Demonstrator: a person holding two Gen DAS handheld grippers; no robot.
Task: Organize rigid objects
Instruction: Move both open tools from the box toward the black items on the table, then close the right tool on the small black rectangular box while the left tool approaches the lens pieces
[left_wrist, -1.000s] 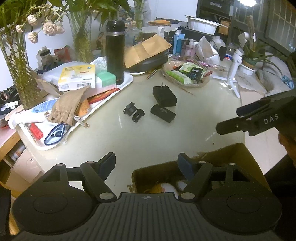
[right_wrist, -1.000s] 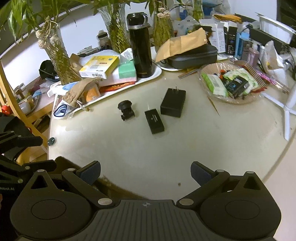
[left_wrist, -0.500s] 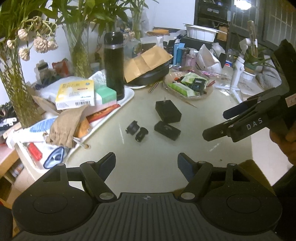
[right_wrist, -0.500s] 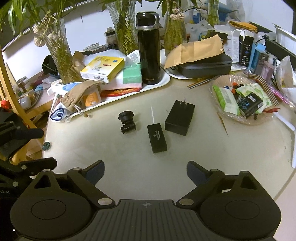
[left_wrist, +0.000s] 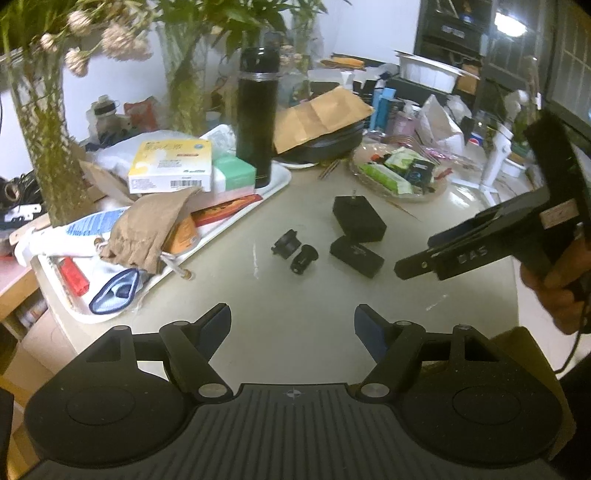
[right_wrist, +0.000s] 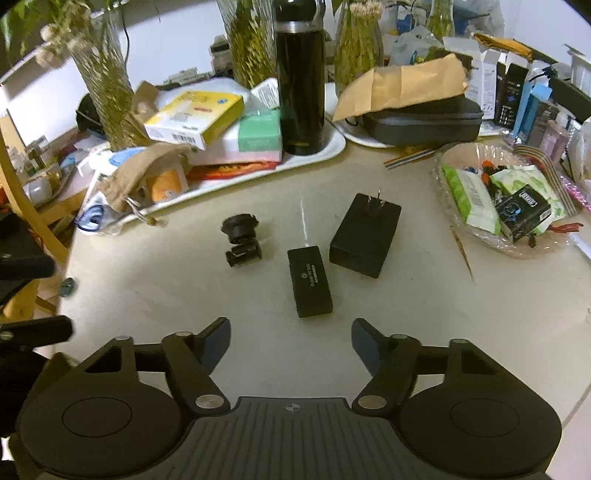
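Observation:
On the pale table lie a black plug adapter (right_wrist: 365, 240) with two prongs, a small flat black box (right_wrist: 309, 286), and two small black lens-like cylinders (right_wrist: 242, 238). The same items show in the left wrist view: adapter (left_wrist: 358, 218), flat box (left_wrist: 355, 256), cylinders (left_wrist: 294, 251). My right gripper (right_wrist: 290, 338) is open and empty, just short of the flat box. My left gripper (left_wrist: 291, 326) is open and empty, nearer the table's front edge. The right gripper's body (left_wrist: 498, 240) shows at the right of the left wrist view.
A white tray (right_wrist: 334, 146) holds a black flask (right_wrist: 300, 74), boxes (right_wrist: 195, 114) and a brown pouch (right_wrist: 147, 173). A clear dish (right_wrist: 506, 199) of packets sits right. A black case (right_wrist: 421, 122) under a brown envelope and vases (right_wrist: 103, 81) stand behind. A cardboard box edge (left_wrist: 524, 343) is below.
Both grippers have moved forward over the table toward the black items. The cardboard box has dropped out from under the left gripper. Both stay open.

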